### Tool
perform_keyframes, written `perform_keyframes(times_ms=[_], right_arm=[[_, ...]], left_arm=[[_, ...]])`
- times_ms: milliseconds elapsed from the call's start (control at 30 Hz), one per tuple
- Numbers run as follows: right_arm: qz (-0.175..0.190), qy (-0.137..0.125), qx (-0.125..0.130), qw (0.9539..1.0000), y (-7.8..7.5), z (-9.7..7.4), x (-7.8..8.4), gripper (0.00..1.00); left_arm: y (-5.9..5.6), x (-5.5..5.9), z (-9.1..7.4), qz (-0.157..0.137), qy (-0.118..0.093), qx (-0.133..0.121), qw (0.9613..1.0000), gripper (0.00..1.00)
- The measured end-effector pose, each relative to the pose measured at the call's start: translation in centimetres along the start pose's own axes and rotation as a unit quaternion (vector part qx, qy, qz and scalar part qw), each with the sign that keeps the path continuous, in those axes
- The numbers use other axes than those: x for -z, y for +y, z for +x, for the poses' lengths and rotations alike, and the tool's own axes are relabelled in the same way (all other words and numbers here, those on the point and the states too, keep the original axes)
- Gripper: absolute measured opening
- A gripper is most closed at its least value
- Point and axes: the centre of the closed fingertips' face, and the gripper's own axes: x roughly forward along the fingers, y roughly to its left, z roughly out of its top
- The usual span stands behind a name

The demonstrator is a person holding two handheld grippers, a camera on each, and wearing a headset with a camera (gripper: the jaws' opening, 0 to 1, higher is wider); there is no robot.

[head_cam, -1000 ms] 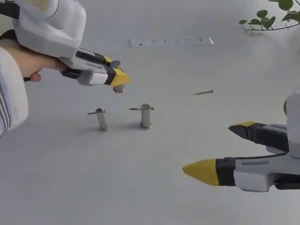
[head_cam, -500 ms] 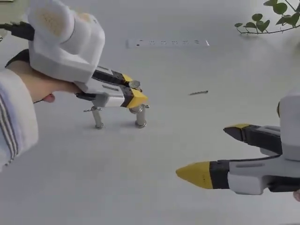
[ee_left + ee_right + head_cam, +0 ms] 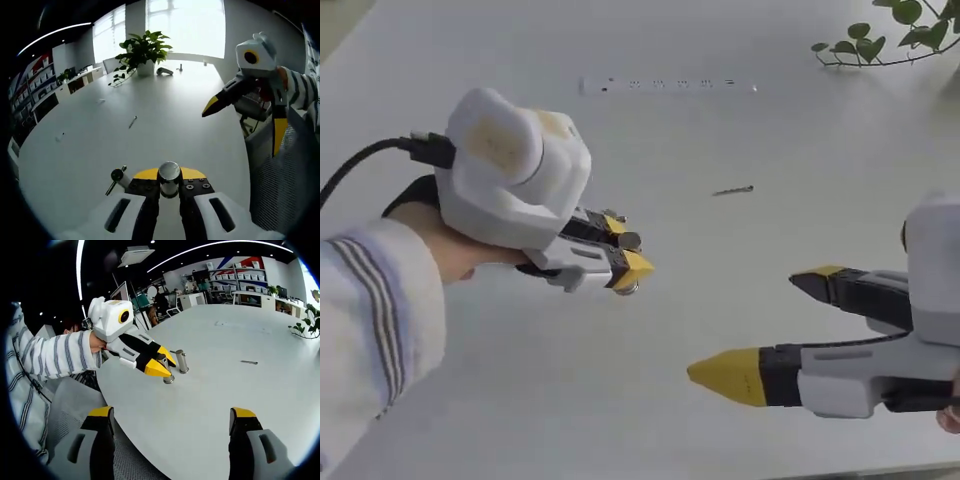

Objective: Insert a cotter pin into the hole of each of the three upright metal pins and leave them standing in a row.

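White tabletop in a bright office, leafy green plant at its far right. My left gripper is clamped on a shiny flat-headed steel pin, upright near a second steel pin carrying its cotter; my right gripper gapes wide, empty.

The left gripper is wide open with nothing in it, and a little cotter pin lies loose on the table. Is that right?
No: the left gripper is shut on a metal pin, as the left gripper view shows. A little cotter pin does lie loose on the table.
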Motion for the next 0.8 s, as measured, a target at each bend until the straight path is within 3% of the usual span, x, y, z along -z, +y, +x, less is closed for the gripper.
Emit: perform_keyframes(times_ms=[200,800], right_arm=[[0.006,0.006,0.0,1.0,0.0,-0.1,0.7,0.95],[0.016,0.013,0.005,0.9998,-0.2,-0.6,1.5,0.94]], left_arm=[[-0.9,0.9,0.9,-0.005,0.008,0.002,1.0,0.1],[-2.5,1.2,2.5,0.0,0.008,0.0,1.0,0.1]])
